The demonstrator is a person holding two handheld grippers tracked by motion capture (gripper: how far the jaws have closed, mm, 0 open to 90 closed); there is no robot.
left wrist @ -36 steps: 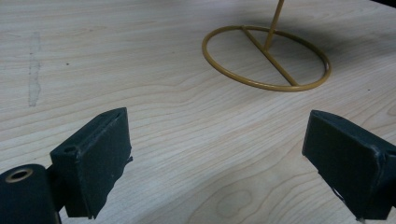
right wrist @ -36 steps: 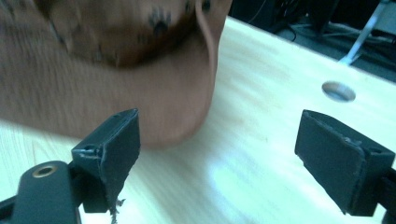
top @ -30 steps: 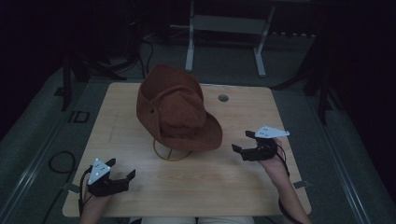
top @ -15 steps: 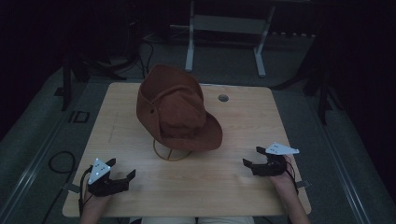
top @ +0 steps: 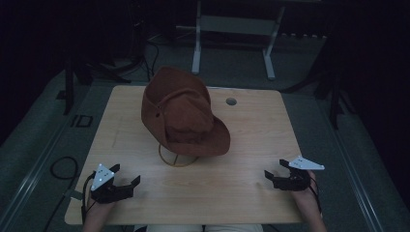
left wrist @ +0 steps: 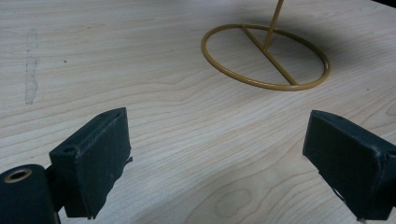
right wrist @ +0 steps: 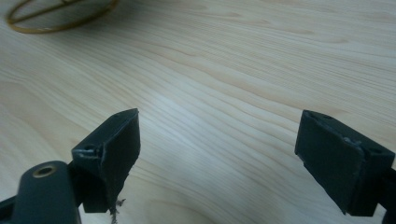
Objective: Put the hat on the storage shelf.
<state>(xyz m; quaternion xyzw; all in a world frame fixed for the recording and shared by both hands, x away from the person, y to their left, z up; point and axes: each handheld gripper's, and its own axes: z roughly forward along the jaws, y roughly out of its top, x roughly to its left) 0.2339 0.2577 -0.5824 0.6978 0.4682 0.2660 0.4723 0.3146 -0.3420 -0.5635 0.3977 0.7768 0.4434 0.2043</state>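
A brown wide-brimmed hat [top: 183,115] sits tilted on a yellow wire hat stand [top: 177,158] near the middle of the light wooden table [top: 251,125], its brim drooping toward the person's side. The stand's round base ring lies flat on the wood with a thin upright stem rising from its crossbar.

The left gripper [top: 126,184] rests low at the near left corner of the table, held by a hand [top: 96,213] coming in from the bottom edge, and points toward the table's centre. Its jaws stand wide apart with nothing between them; in the left gripper view they frame bare wood, with the stand's ring ahead and slightly to the right.

The right gripper [top: 271,178] lies low near the near right edge, the hand [top: 306,195] behind it, pointing leftward across the table. Its jaws are likewise spread and hold nothing; in the right gripper view the ring shows at the upper left corner, well apart.

Both grippers are well clear of the hat.
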